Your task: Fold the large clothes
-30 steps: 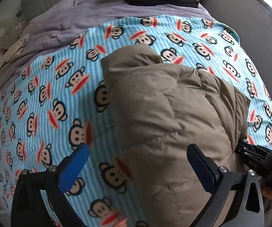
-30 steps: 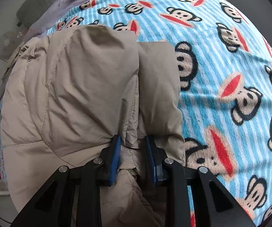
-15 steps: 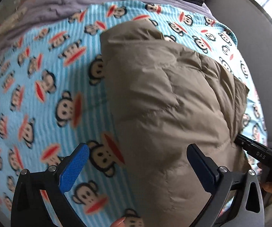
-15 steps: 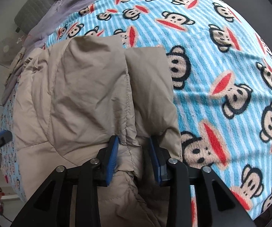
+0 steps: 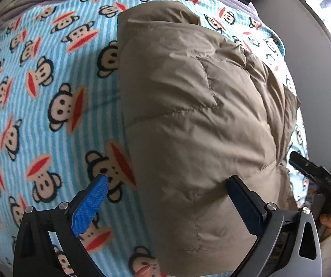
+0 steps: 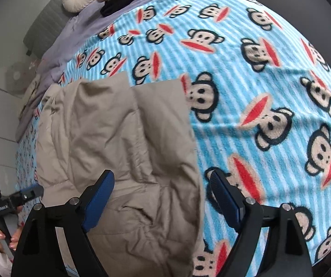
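On bed: jacket [image 6: 119, 143] folded on blanket [image 6: 246, 87] | right hand-held gripper [image 6: 161, 198] jaws opening, fold let go a second ago | left hand-held gripper [image 5: 165, 198] wide, empty, straddling edge | fold laid, next crease pending

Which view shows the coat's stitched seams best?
Left wrist: the coat fills the frame, quilting seams sharp across its top. The right wrist shows its folded edge on the blanket, seams mostly lost in wrinkles.
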`<state>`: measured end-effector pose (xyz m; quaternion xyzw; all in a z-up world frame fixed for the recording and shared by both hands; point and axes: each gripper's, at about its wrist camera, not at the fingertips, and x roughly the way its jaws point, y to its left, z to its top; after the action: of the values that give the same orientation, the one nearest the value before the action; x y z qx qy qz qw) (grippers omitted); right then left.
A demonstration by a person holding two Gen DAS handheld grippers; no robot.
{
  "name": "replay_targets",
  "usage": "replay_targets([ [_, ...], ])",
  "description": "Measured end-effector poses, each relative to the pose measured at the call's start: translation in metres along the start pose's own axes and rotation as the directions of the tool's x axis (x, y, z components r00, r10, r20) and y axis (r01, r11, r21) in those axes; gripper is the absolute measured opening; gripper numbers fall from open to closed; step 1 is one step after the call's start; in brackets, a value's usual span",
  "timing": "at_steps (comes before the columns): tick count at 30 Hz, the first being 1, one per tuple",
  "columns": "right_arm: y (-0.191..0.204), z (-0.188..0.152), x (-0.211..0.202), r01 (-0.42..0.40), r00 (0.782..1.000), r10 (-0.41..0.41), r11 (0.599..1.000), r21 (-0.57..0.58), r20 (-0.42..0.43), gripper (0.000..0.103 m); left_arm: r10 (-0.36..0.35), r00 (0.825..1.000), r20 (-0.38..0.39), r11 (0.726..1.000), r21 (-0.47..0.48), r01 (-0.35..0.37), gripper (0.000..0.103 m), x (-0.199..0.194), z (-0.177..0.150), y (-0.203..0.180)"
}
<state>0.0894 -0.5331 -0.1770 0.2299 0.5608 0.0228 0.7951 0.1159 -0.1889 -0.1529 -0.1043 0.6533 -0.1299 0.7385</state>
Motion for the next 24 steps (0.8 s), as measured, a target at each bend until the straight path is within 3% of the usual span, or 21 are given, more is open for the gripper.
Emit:
replay_targets([
  [6,-0.014,0.004,0.005,-0.046,0.999,0.046,0.999,0.018,-0.008,0.087,-0.085,0.996,-0.029,0.996,-0.038,0.084,0.103,0.009,-0.001,0.007],
  [9,-0.021,0.009,0.012,-0.111,0.993,0.112,0.993,0.045,-0.042,0.087,-0.139,0.989,-0.041,0.990,-0.042,0.137,0.103,0.011,-0.002,0.009],
  [15,-0.035,0.017,0.036,-0.242,0.952,0.255,0.966,0.091,-0.172,0.087,-0.333,0.940,-0.079,0.942,-0.075,0.327,0.103,0.024,0.003,0.022],
  [18,-0.033,0.025,0.048,-0.283,0.931,0.291,0.957,0.068,-0.220,0.087,-0.368,0.926,-0.080,0.928,-0.095,0.360,0.103,0.033,0.006,0.032],
  [24,-0.021,0.039,0.083,-0.340,0.886,0.329,0.940,0.023,-0.327,0.088,-0.469,0.880,-0.078,0.880,-0.129,0.458,0.103,0.053,0.007,0.051],
])
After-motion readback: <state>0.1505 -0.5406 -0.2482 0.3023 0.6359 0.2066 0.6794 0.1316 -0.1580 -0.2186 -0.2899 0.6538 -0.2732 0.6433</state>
